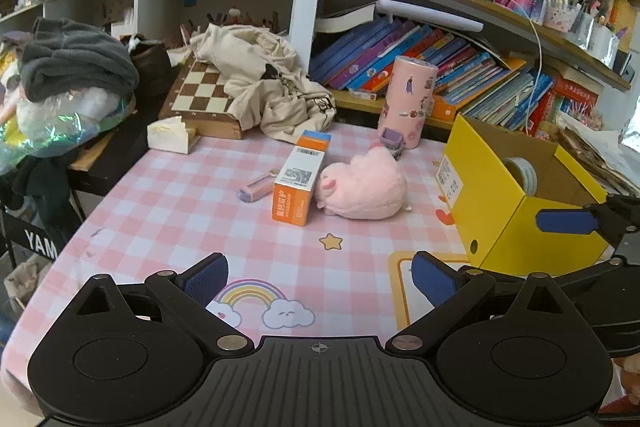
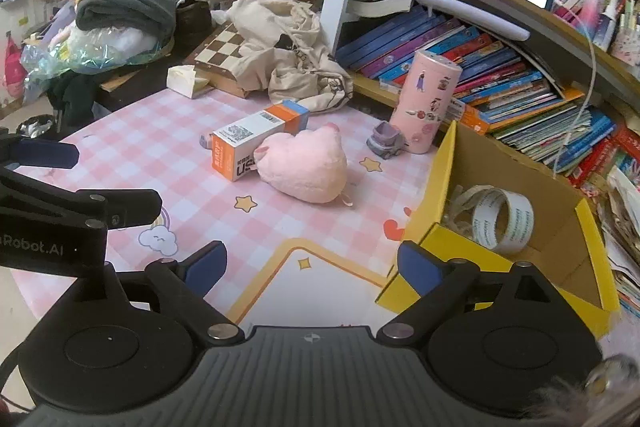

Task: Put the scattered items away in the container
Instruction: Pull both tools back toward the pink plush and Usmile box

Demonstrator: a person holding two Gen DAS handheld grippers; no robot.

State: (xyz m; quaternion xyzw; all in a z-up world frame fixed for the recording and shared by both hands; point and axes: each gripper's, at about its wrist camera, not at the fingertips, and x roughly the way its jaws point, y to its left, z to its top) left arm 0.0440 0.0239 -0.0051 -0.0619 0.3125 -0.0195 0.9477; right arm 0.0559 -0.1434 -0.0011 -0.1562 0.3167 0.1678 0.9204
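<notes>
A yellow cardboard box point(image 1: 496, 211) point(image 2: 432, 239) stands open at the right of the pink checked mat; a roll of white tape point(image 2: 502, 221) lies inside it. On the mat lie an orange and white carton point(image 1: 298, 183) point(image 2: 256, 141), a pink plush toy point(image 1: 362, 187) point(image 2: 306, 167), a small purple stapler-like item point(image 1: 256, 187) and a small purple toy car point(image 2: 385, 140) point(image 1: 390, 141). My left gripper point(image 1: 320, 279) is open and empty, low over the mat's near edge. My right gripper point(image 2: 312, 267) is open and empty beside the box's near corner.
A tall pink tumbler point(image 1: 408, 103) point(image 2: 428, 103) stands behind the toy car. A chessboard point(image 1: 204, 95) with a beige cloth bag point(image 1: 264, 83) over it, a tissue pack point(image 1: 172, 135) and a pile of clothes point(image 1: 72, 63) lie at the back left. Bookshelves point(image 1: 460, 67) line the back right.
</notes>
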